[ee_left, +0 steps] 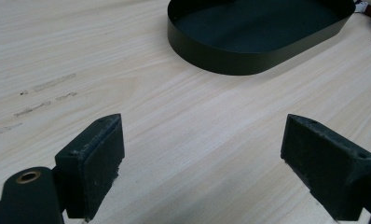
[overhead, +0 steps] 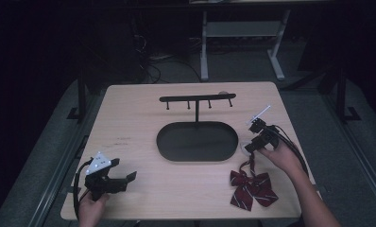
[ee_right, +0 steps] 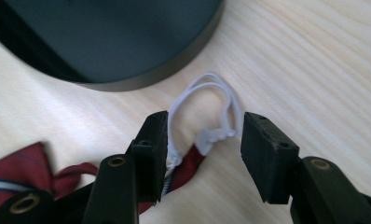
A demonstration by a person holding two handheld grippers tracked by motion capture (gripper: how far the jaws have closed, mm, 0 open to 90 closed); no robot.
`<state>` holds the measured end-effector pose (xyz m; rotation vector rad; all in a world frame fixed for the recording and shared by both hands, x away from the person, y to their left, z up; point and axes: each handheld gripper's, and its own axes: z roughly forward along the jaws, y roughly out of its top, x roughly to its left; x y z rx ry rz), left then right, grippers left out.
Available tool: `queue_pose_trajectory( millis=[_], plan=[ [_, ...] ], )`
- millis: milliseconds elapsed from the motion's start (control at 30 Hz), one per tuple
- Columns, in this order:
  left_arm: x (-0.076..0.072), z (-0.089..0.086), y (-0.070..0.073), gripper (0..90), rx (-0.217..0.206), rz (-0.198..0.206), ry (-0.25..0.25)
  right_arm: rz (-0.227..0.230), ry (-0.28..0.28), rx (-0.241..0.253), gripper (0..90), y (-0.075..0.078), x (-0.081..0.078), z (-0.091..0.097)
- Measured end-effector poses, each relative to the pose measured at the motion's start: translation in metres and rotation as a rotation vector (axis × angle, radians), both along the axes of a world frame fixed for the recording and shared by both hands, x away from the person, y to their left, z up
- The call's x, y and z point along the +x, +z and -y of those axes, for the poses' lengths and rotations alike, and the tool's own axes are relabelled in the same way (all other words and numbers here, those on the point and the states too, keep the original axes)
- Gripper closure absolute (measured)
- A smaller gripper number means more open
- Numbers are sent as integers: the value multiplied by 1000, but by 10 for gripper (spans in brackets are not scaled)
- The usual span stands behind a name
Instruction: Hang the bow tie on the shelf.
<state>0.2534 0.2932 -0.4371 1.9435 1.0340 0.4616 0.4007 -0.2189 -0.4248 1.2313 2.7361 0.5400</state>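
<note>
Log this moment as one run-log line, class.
left tool: open, over bare table | right tool: open around white loop of bow tie | tray: empty

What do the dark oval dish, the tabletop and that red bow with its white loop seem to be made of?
The oval tray looks like thin sheet metal in matte black paint: a crisp, even wall with a dull sheen. The table shows pale wood grain, perhaps a laminate. The bow tie looks like woven cloth, dark red with light stripes, soft and folded. Its white loop appears to be elastic cord, thin and limp.
</note>
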Motion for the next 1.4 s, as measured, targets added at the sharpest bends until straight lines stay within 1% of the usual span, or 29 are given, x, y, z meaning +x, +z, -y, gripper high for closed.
queue_pose_trajectory(
  millis=[133,233,267,300,533,567,700,833,933,967,1100,1233,1300,1400],
  plan=[
    [0,0,0,131,0,1,-2,-2,-5,-27,547,0,4,-3],
    [0,0,0,131,0,1,-2,-28,-29,-32,570,-2,8,-3],
    [0,0,1,131,-2,1,-2,-28,-29,-32,570,-2,8,-3],
    [0,0,1,131,0,1,-3,-46,-33,-37,580,-4,9,-3],
    [0,0,0,131,2,1,-4,-63,-37,-68,603,-9,11,-4],
    [0,0,0,131,0,2,-4,-77,-28,-76,623,-11,11,-5],
    [0,0,0,131,2,0,-4,-77,-25,-81,643,-12,11,-5],
    [0,0,1,131,0,1,-3,-72,-21,-93,700,-14,10,-6],
    [0,1,0,131,0,0,-5,-75,-19,-93,721,-14,10,-6],
    [0,1,0,131,0,0,-5,-71,-20,-103,737,-14,9,-6],
    [0,1,0,131,0,1,-6,-67,-27,-107,746,-15,10,-5],
    [0,1,0,131,2,0,-7,-59,-22,-114,749,-15,9,-6],
    [0,1,0,131,4,-3,-6,-57,-20,-117,761,-15,9,-6],
    [0,1,0,131,3,-3,-7,-56,-21,-116,803,-16,9,-6]
  ],
)
